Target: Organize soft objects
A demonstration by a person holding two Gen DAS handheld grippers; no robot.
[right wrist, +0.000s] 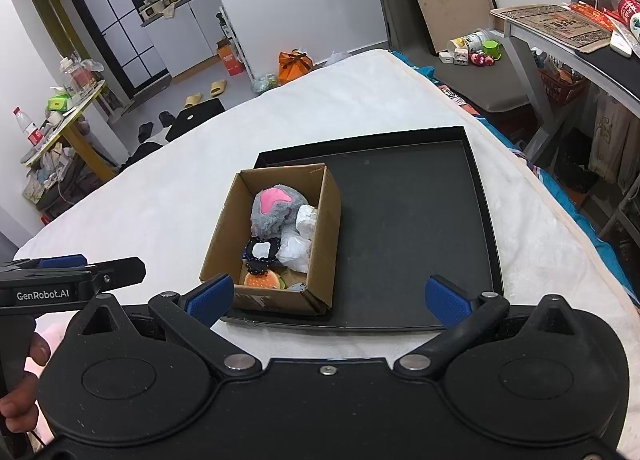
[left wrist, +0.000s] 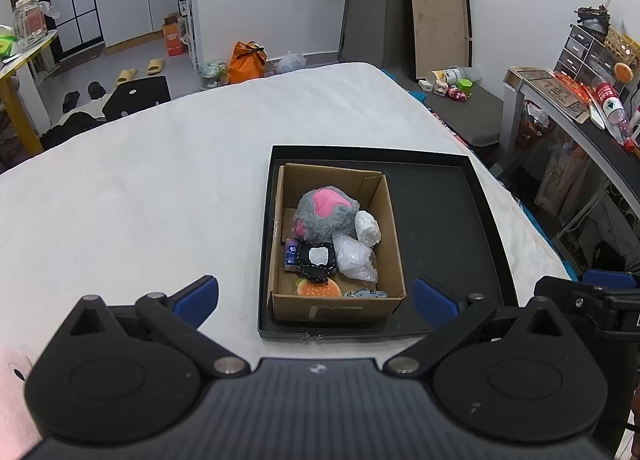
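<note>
Although every soft thing in sight was gathered inside the cardboard box (left wrist: 338, 302), which stood in the left part of the black tray (left wrist: 452, 220) on the white cloth (left wrist: 140, 200), the arrangement could be read two ways: as a box filled with sorted items, or as one waiting to be emptied onto the bare tray floor beside it. The left gripper (left wrist: 316, 292) and the right gripper (right wrist: 328, 296) were both held spread wide, nothing being gripped by either, near the tray's front edge.

Several risks could be judged. The grey and pink plush (left wrist: 326, 214) was packed tight against the white wrapped bundle (left wrist: 367, 229) and the clear crinkled bag (left wrist: 354, 260), so a neighbour might be dragged along if one were pulled. The light box might be tipped or slid by a finger caught on its wall. The black beaded pouch (left wrist: 316, 258), lying over other items, might be snagged.

The box's long axis was seen running away from the grippers, its open mouth facing upward. The plush was lodged at the far end, pink patch uppermost; the orange plush piece (left wrist: 318, 289) was lying at the near end.
</note>
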